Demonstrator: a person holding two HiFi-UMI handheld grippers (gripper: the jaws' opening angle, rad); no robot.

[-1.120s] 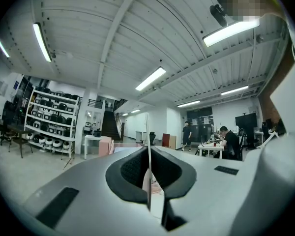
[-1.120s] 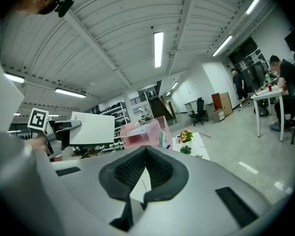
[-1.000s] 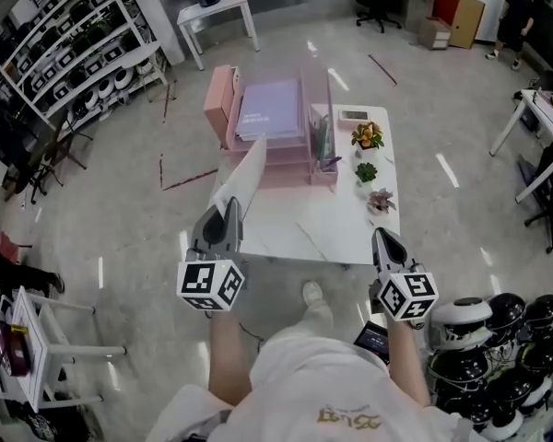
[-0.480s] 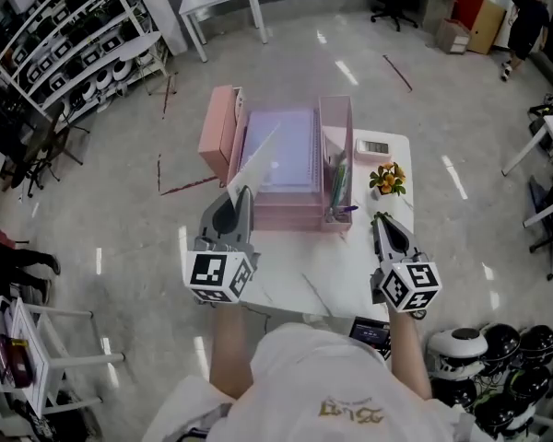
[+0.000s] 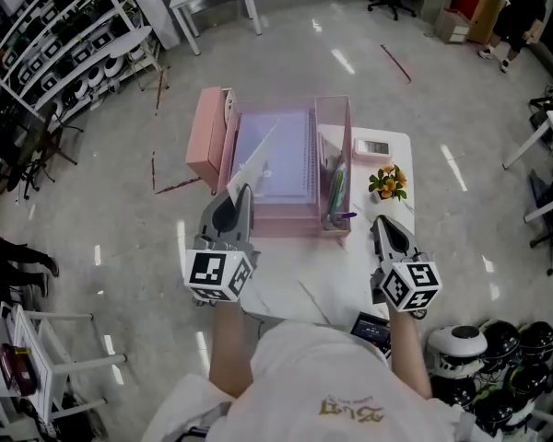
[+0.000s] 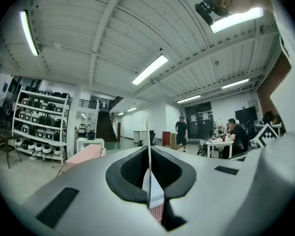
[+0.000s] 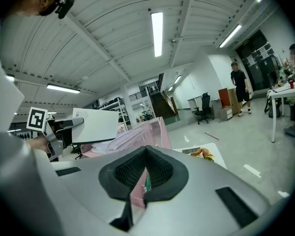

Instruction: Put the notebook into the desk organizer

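Showing notebook (image 5: pixel 281 159) flat in the organizer (image 5: pixel 208 138) on the bench (image 5: pixel 327 274). Left tool (image 5: pixel 241 192) at its near left corner, pinching a thin white sheet (image 5: pixel 255 160) slanting up over it. Right tool (image 5: pixel 380 222) pressed together, empty, beside the organizer.

Head cam overhead, steep down; gripper cams low, fwd, organizer (image 5: pixel 286 219) shared

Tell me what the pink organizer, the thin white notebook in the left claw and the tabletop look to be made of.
Pink organizer: probably plastic; smooth, with a see-through pink divider wall.
Notebook: paper or thin card; matte white, and a bare line when seen edge-on.
Tabletop: smooth, white, faintly veined, perhaps marble-look laminate; the look leaves it open.
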